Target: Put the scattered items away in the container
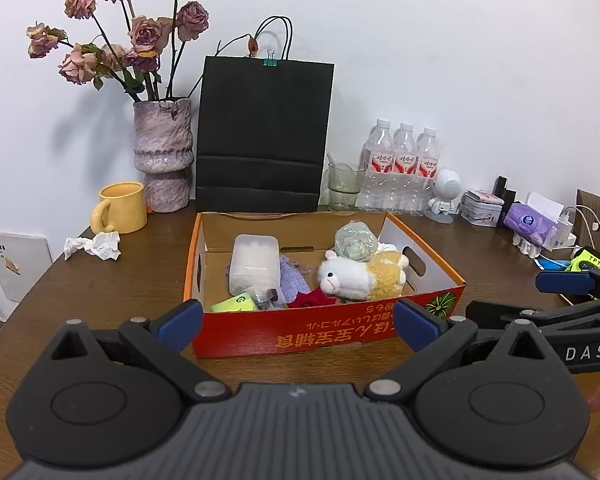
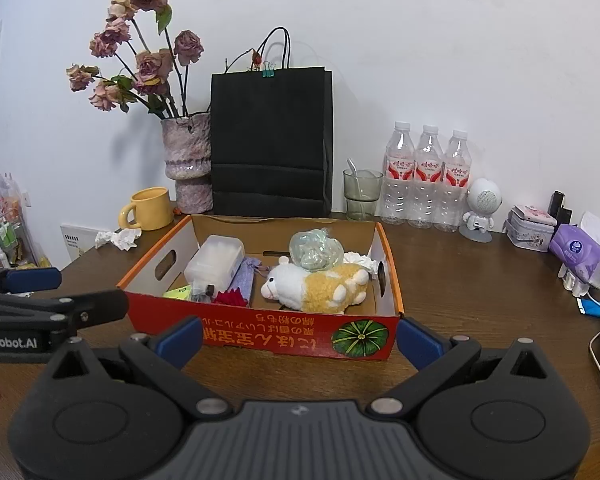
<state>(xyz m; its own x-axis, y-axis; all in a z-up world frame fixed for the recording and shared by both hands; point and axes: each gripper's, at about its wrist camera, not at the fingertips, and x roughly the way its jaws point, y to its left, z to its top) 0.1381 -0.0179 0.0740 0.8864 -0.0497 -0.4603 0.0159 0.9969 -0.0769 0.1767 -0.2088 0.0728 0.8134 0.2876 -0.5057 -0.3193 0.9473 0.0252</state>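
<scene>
An orange and red cardboard box [image 1: 332, 340] [image 2: 260, 328] stands open on the brown table. Inside lie a white and yellow plush sheep [image 1: 360, 276] [image 2: 316, 286], a clear plastic tub [image 1: 255, 264] [image 2: 214, 262], a crumpled clear wrap [image 1: 356, 242] [image 2: 314, 250], a lilac pouch [image 1: 292, 280], a red cloth [image 1: 312, 300] and a green packet [image 1: 236, 304]. A crumpled white tissue [image 1: 94, 245] [image 2: 118, 238] lies on the table left of the box. My left gripper [image 1: 298, 326] is open and empty just before the box front. My right gripper [image 2: 300, 338] is likewise open and empty there.
Behind the box stand a yellow mug [image 1: 122, 208], a vase of dried roses [image 1: 164, 156], a black paper bag [image 1: 262, 136], a glass [image 1: 342, 192] and three water bottles [image 1: 404, 168]. A small speaker figure, tins, tissue pack [image 2: 576, 254] and cables crowd the right side.
</scene>
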